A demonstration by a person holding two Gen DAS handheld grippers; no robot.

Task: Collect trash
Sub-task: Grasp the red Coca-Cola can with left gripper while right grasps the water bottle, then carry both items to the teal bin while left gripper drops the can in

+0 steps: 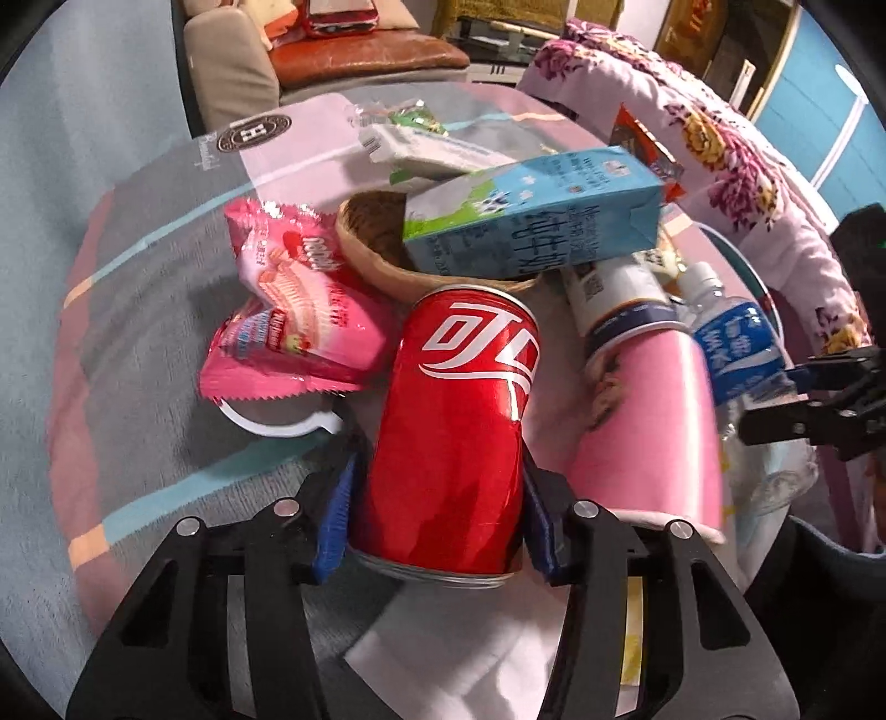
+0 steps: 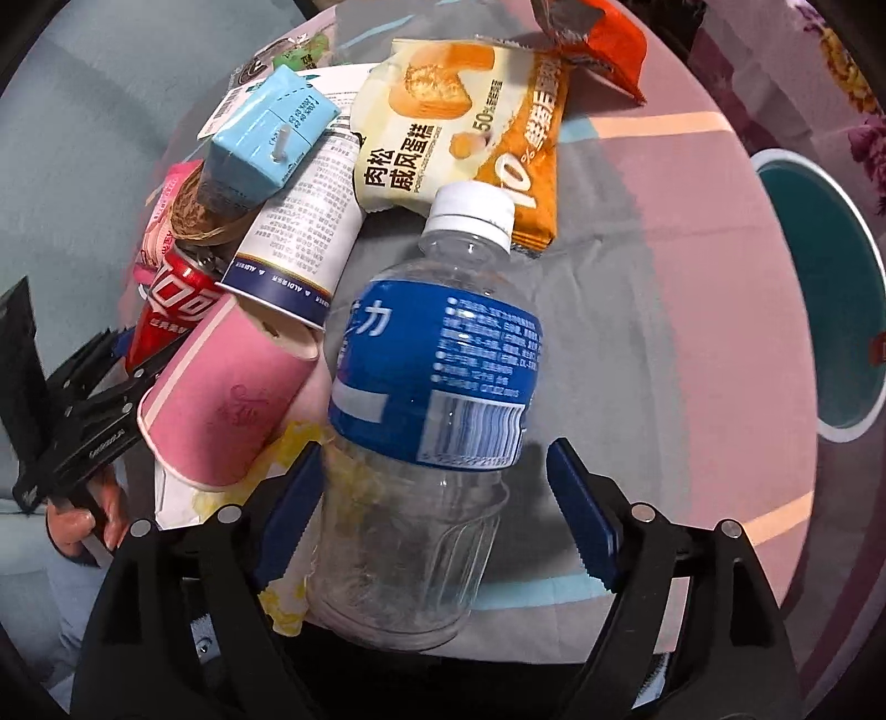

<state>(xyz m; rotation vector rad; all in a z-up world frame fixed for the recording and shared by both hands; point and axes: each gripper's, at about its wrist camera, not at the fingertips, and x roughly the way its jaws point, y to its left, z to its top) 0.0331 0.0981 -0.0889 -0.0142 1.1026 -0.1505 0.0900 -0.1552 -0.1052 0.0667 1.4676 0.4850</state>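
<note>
My left gripper [image 1: 437, 501] is shut on a red cola can [image 1: 459, 421], with both blue pads pressed on its sides. The can also shows at the left of the right wrist view [image 2: 174, 304]. My right gripper [image 2: 434, 515] is open around a clear plastic bottle [image 2: 426, 399] with a blue label; the left pad is at the bottle, the right pad stands apart from it. The bottle shows at the right of the left wrist view [image 1: 731, 343]. A teal bin [image 2: 830, 304] stands at the right.
Trash lies piled on a striped cloth [image 2: 664, 277]: a pink paper cup [image 1: 653, 432], a white cup [image 2: 299, 227], a blue milk carton [image 1: 531, 221], a pink snack wrapper [image 1: 288, 321], a woven bowl [image 1: 371, 243], a cake wrapper [image 2: 443, 111] and an orange wrapper [image 2: 603, 50]. A floral blanket [image 1: 736, 166] lies at right.
</note>
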